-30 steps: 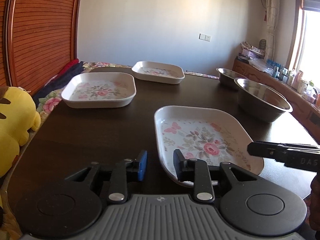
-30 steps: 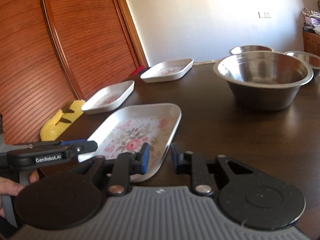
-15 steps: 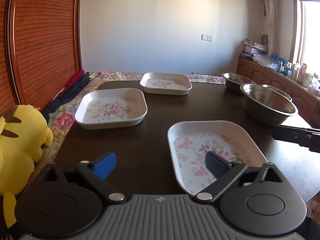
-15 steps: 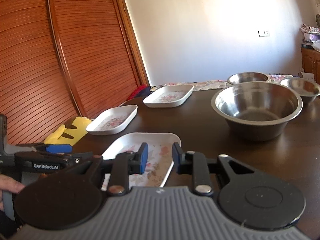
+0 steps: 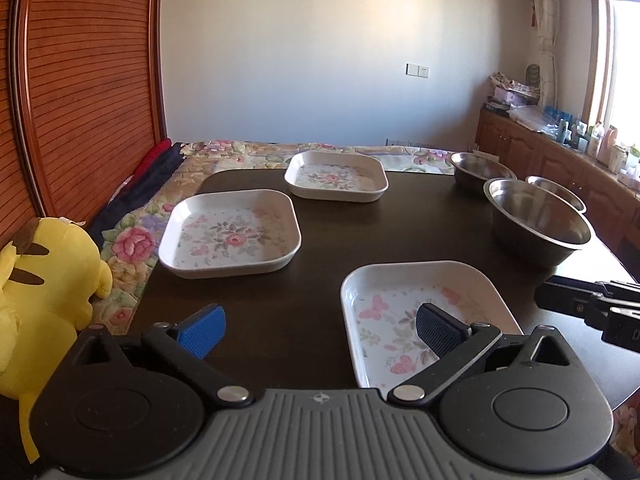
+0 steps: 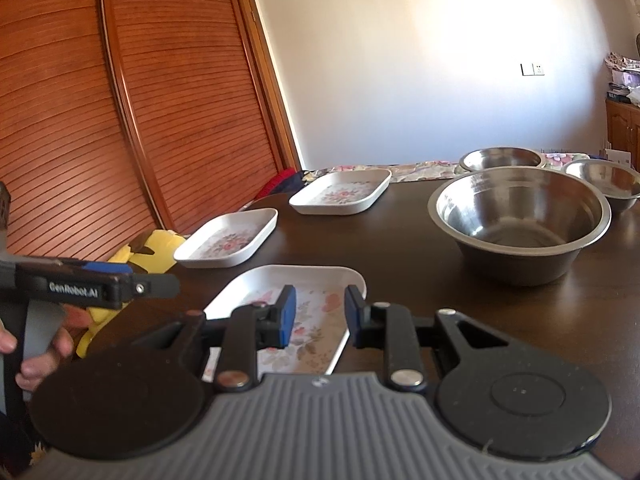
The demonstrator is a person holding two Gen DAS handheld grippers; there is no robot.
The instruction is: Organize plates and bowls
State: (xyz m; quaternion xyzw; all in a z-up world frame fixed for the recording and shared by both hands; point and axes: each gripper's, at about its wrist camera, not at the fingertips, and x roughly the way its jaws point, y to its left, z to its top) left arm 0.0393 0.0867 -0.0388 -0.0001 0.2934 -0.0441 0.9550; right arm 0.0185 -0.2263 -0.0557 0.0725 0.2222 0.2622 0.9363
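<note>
Since half a second ago both claws have pulled back a bit and risen; the left claw stays spread wide, where a second ago it was nearly closed at the near plate's rim. Left claw: fingers far apart, holding nothing, blue pad over bare bench, black pad over the near floral plate. That plate sits flat just ahead and right of the left claw. Second floral plate ahead and left, third floral plate farther ahead, both flat on the bench, apart from each other. Big steel bowl ahead to the right, two smaller steel bowls beyond it, upright. Yellow plush toy off the bench edge, left of the claw.

Right claw: fingers a narrow gap apart, nothing between them, hovering over the near plate's right edge, not touching that I can tell. Big steel bowl ahead and right of it. A hand grips the left tool's handle at far left.
</note>
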